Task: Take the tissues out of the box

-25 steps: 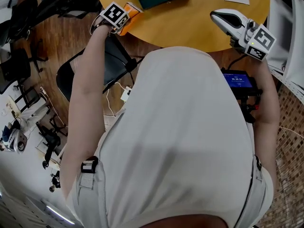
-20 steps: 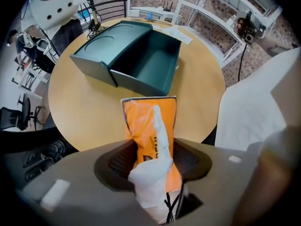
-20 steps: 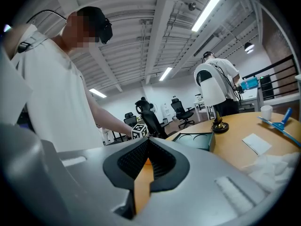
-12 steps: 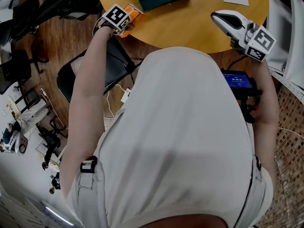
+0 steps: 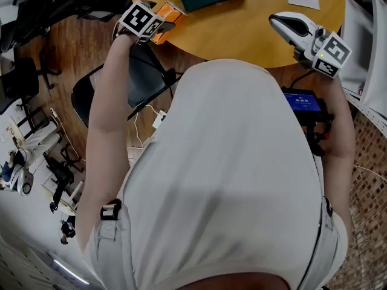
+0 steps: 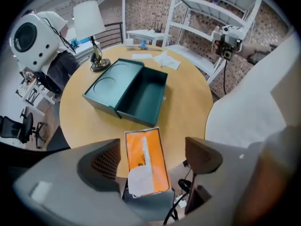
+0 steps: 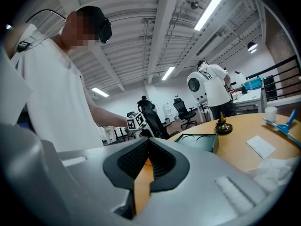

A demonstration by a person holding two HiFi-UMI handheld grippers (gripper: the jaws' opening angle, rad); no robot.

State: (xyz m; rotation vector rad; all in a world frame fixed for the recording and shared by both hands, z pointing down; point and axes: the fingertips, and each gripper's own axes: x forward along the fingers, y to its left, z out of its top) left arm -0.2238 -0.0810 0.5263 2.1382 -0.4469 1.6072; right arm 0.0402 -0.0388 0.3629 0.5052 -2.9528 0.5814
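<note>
Left gripper [image 6: 154,150]: jaws opening, pads clear of the load on both sides. One orange tissue box [image 6: 142,149] lies lengthwise between them, not gripped. One white tissue [image 6: 138,181] shows at the opening in its top, at the near end. The box is at the near edge of the round wooden table [image 6: 188,102]; whether its near end overhangs cannot be told.

Right gripper [image 7: 148,149]: jaws clenched, pad to pad, with nothing between them.

Other items on the table, counted:
- One teal case [image 6: 129,93], lid thrown open, just beyond the tissue box and apart from it.
- One table lamp [image 6: 91,27] with a white shade, at the far left.
- A few loose white sheets [image 6: 164,60] at the far side.

Surroundings: one white round-headed robot figure [image 6: 33,36] left of the table, one white shelf rack [image 6: 221,8] behind it, and one black folding chair [image 5: 139,83] below the left forearm.

Pose, head view: the left arm is stretched forward to the table's near-left edge. The right arm is bent, its gripper above the near-right edge, well apart from the box.
</note>
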